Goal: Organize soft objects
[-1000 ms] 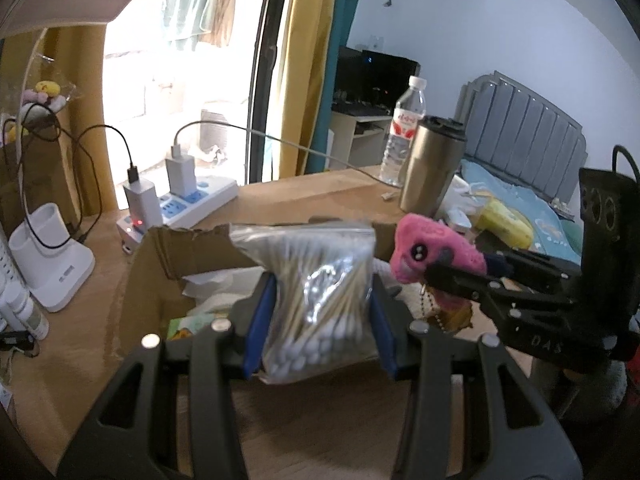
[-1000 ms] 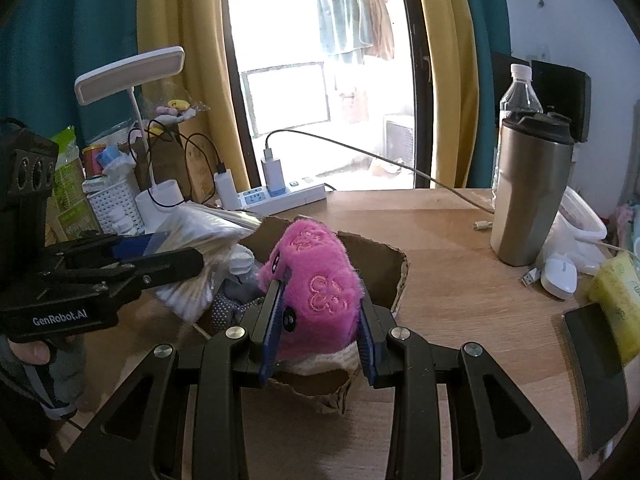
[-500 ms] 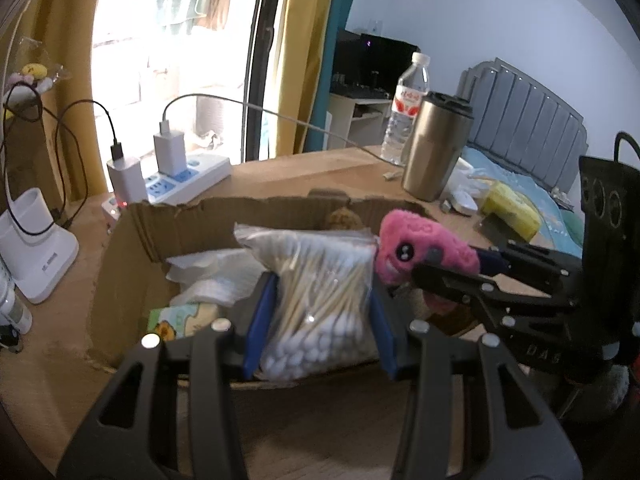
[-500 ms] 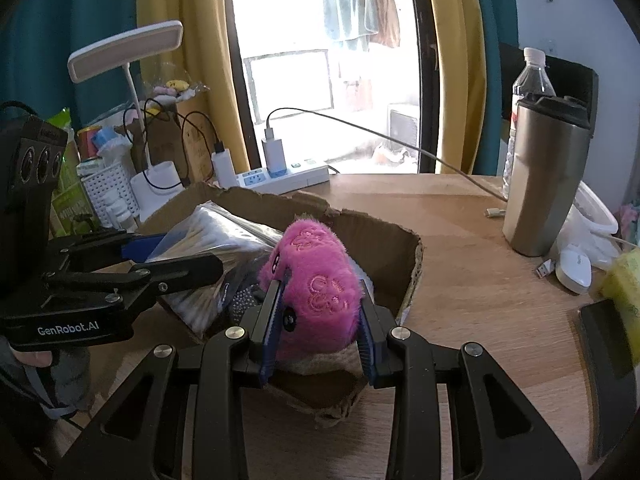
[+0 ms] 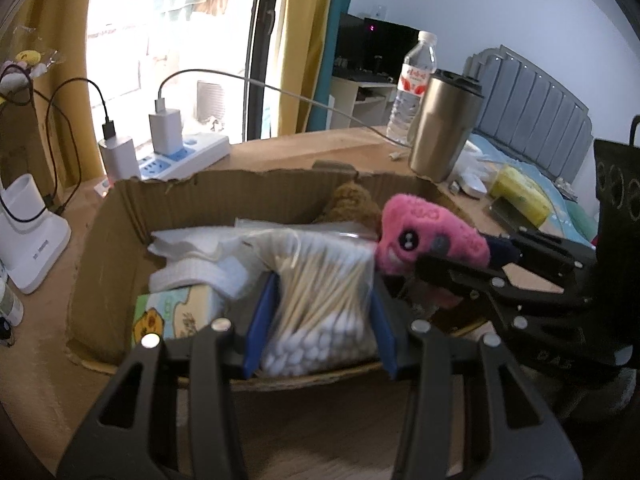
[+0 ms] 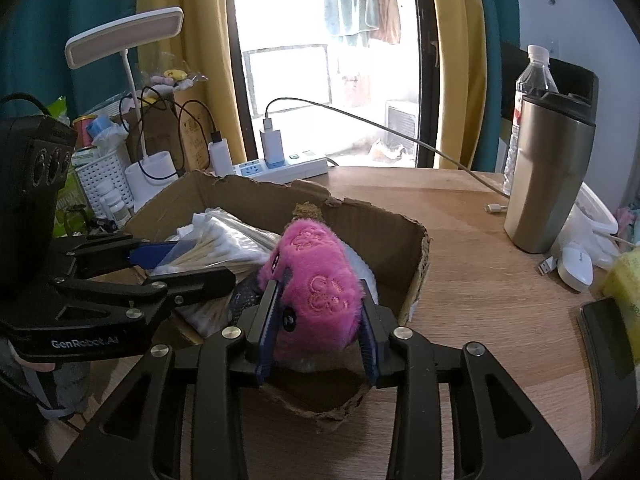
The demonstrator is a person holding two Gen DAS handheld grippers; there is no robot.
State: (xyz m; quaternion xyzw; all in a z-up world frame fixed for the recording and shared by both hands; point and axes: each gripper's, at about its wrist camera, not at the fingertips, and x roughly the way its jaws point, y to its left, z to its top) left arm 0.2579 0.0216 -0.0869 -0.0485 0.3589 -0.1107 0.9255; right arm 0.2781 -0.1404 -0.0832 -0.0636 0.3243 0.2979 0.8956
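Note:
My left gripper (image 5: 320, 320) is shut on a clear bag of cotton swabs (image 5: 324, 292) and holds it low inside an open cardboard box (image 5: 120, 232). My right gripper (image 6: 318, 316) is shut on a pink plush toy (image 6: 316, 284) and holds it inside the box's near right corner (image 6: 416, 272). In the left wrist view the plush (image 5: 424, 236) sits right of the swab bag, with the right gripper (image 5: 460, 268) on it. The swab bag (image 6: 212, 248) and left gripper (image 6: 180, 264) show left in the right wrist view. The box also holds white tissues (image 5: 188, 252), a printed tissue pack (image 5: 176, 312) and a brown plush (image 5: 352, 204).
A steel tumbler (image 6: 548, 172) and water bottle (image 6: 532, 80) stand right of the box. A power strip with chargers (image 6: 280, 164) lies behind it. A desk lamp (image 6: 124, 36) and white basket (image 6: 104, 184) stand at the left. A white mouse (image 6: 576, 268) and yellow pack (image 5: 520, 196) lie right.
Both grippers have moved forward and down, carrying the swab bag and the pink plush from above the box rim into the box.

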